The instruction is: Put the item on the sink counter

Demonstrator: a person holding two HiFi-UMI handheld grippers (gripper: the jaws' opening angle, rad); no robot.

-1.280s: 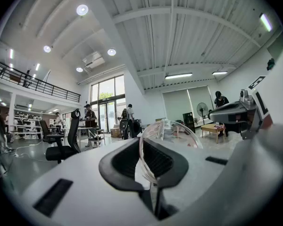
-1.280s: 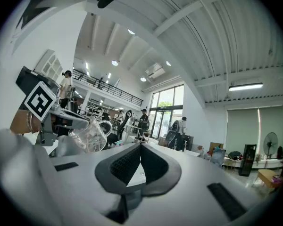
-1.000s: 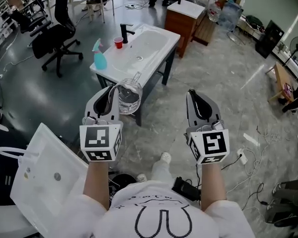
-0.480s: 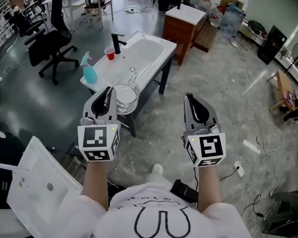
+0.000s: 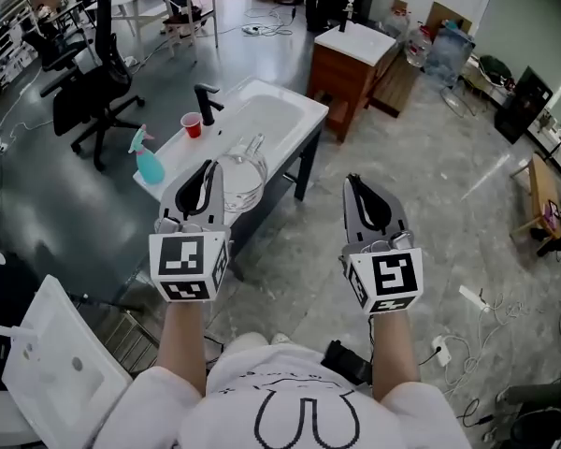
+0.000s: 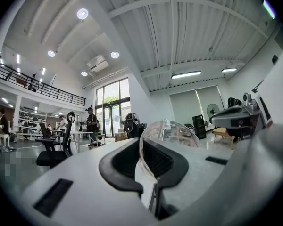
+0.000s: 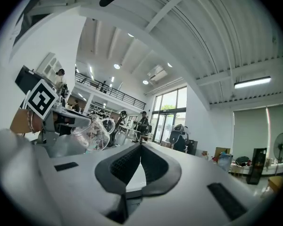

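Observation:
A clear glass pitcher (image 5: 242, 178) hangs in the air in front of me, its rim pinched by my left gripper (image 5: 206, 172), which is shut on it. In the left gripper view the pitcher (image 6: 168, 133) rises just past the black pads (image 6: 120, 166), its wall between them. My right gripper (image 5: 356, 184) is level with the left one, shut and empty; in the right gripper view its pads (image 7: 153, 166) meet at the tip. The white sink counter (image 5: 305, 118) stands beyond the pitcher, at the upper left.
On the counter's left end are a red cup (image 5: 192, 124), a blue spray bottle (image 5: 149, 161) and a black faucet (image 5: 206, 100). A wooden cabinet (image 5: 350, 64) stands behind it and office chairs (image 5: 86, 90) to the left. Another white basin (image 5: 47, 363) lies at lower left. Cables (image 5: 467, 344) trail on the floor at right.
The sink counter has shifted left and up in the head view as the person walks. Both grippers keep their pose and the pitcher stays in the left one.

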